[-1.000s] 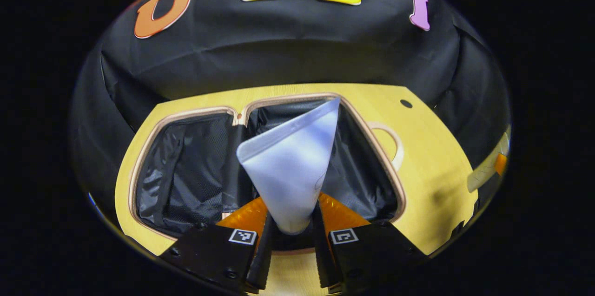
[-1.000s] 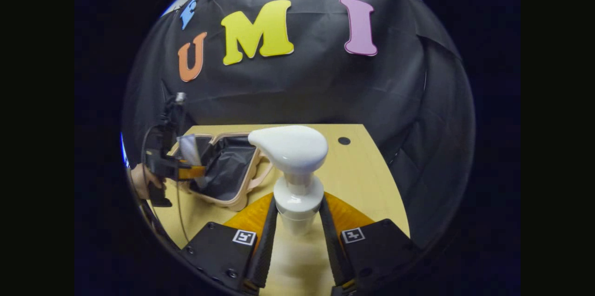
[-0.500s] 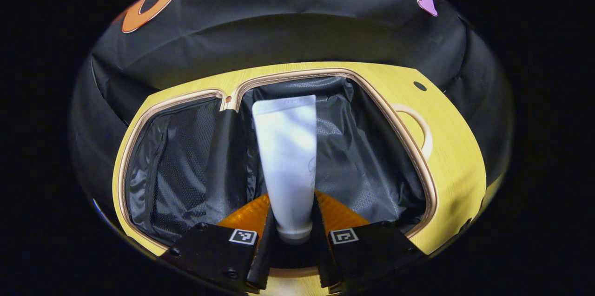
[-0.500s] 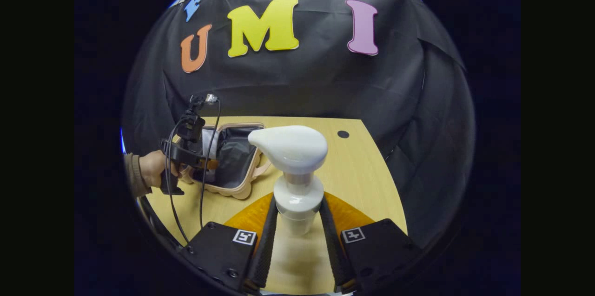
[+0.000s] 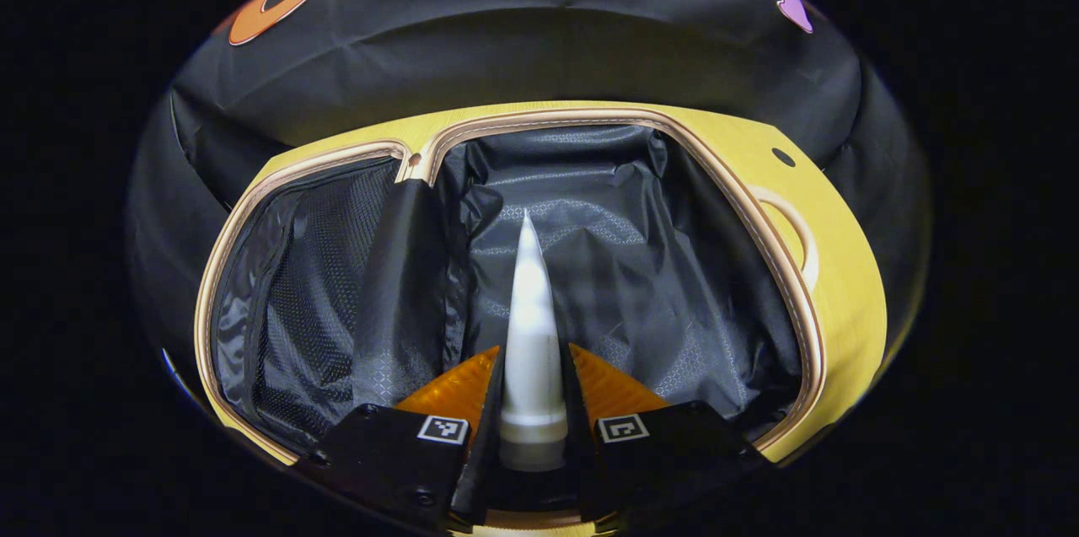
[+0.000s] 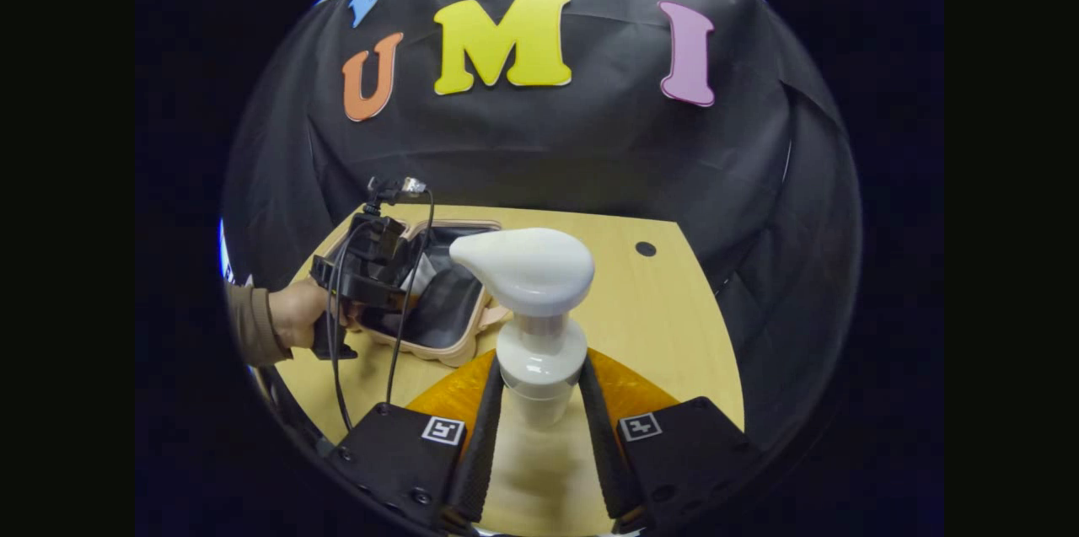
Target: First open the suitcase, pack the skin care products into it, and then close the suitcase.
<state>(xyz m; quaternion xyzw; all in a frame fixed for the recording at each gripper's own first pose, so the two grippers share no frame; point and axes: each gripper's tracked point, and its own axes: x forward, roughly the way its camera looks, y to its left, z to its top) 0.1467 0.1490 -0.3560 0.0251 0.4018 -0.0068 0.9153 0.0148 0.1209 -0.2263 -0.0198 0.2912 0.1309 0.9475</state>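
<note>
Wooden table (image 6: 666, 326) — open suitcase (image 6: 455, 343)

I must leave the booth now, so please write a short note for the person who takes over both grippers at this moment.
Left gripper: shut on the white tube, held over the open suitcase, above its right half.
Right gripper: shut on the pump bottle, above the table, beside the suitcase.
Done: suitcase opened.
Left: release the tube inside, pack the pump bottle, close the suitcase.
</note>
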